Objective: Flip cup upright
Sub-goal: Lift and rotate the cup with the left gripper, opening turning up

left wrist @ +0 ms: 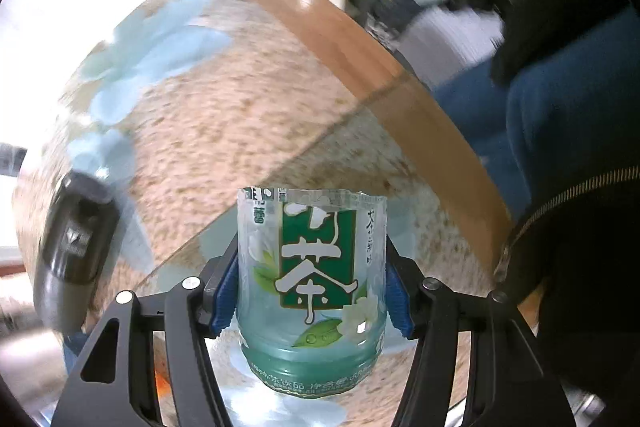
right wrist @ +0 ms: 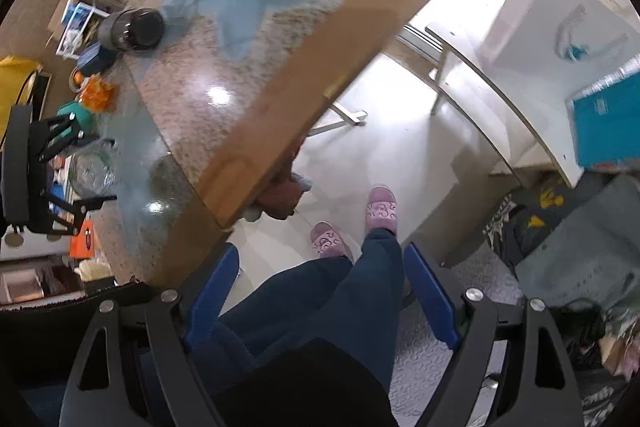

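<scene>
In the left wrist view my left gripper [left wrist: 311, 291] is shut on the cup [left wrist: 312, 291], a clear cut-off tea bottle with a green label. Its open cut rim points away from the camera and its teal base is nearest the camera. It is held above the table [left wrist: 224, 131]. The right wrist view shows the left gripper [right wrist: 86, 163] at the far left with the clear cup [right wrist: 90, 169] between its fingers. My right gripper [right wrist: 320, 291] is open and empty, off the table's edge, pointing down at the floor and the person's legs.
A dark cylindrical flask [right wrist: 132, 29] lies on the speckled glass-topped table [right wrist: 256, 75], and shows at the left of the left wrist view [left wrist: 72, 247]. Orange and blue items [right wrist: 96, 95] sit near it. The person's legs and pink slippers [right wrist: 382, 211] stand by the table's wooden edge [left wrist: 360, 43].
</scene>
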A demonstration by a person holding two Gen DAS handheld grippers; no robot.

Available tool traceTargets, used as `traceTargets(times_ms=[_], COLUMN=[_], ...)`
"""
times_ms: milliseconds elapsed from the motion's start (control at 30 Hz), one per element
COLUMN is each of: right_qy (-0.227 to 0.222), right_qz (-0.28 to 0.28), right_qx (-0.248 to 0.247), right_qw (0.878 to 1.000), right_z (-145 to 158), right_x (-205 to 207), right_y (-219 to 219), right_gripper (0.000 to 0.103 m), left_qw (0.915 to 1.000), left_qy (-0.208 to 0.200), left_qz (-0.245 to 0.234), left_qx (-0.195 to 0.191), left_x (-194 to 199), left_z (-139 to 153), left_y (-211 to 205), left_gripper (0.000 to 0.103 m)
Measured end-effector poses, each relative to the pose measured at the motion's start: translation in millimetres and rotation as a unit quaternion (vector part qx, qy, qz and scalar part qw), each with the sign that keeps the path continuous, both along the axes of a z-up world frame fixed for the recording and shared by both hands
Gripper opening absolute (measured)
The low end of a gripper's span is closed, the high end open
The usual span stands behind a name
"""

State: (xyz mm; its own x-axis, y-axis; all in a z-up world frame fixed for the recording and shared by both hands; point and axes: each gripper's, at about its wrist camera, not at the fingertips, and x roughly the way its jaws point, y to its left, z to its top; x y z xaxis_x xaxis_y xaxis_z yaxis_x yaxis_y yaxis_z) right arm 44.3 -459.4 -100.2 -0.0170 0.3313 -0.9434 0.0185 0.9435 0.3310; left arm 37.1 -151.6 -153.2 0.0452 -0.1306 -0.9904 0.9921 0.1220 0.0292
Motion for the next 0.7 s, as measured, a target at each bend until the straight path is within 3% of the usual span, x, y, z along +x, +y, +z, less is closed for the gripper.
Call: traceTargets(times_ms=[100,200,267,367,533,600,667,700], right_qy=[-0.003,-0.008,-0.012,-0.024,-0.041,-0.046,-0.048,-0.048], right_qz=[0.024,0.051,0.071,0.104,0.157,0.174,0.19,0.195], right_qx=[0.005,0.014,0.022,0.033,0.049,0.054,0.059,0.062], right_qw=[1.0,0.999,0.997,0.994,0.985,0.982,0.979,0.978], right_z=[1.2,1.6,2.1,6.4,13.0,13.2,11.0,9.8], right_x=[11.8,26.0,38.1,56.6,78.3,84.0,92.6,96.8], right_y=[4.7,9.5,13.8,23.0,38.0,41.8,47.2,49.3], right_gripper=[0.084,0.084,0.085,0.096,0.098,0.101,0.102,0.102], left_qw=[0.9977,0.9869,0.9728,0.9497,0.8939,0.8621,0.8382,0.8205], left_qy=[-0.001,-0.017,-0.027,-0.05,-0.087,-0.104,-0.115,-0.128], left_qz=[0.063,0.146,0.207,0.279,0.401,0.454,0.49,0.514], left_qx=[-0.026,-0.067,-0.1,-0.134,-0.179,-0.199,-0.21,-0.216], left_x=[-2.1,8.0,11.2,15.9,16.9,14.7,15.0,13.2], left_z=[8.0,27.7,39.1,54.9,71.4,76.0,76.8,78.6], left_y=[1.4,0.3,3.5,3.6,10.9,15.3,16.0,16.5], left_gripper=[0.065,0.065,0.065,0.065,0.065,0.065,0.065,0.065])
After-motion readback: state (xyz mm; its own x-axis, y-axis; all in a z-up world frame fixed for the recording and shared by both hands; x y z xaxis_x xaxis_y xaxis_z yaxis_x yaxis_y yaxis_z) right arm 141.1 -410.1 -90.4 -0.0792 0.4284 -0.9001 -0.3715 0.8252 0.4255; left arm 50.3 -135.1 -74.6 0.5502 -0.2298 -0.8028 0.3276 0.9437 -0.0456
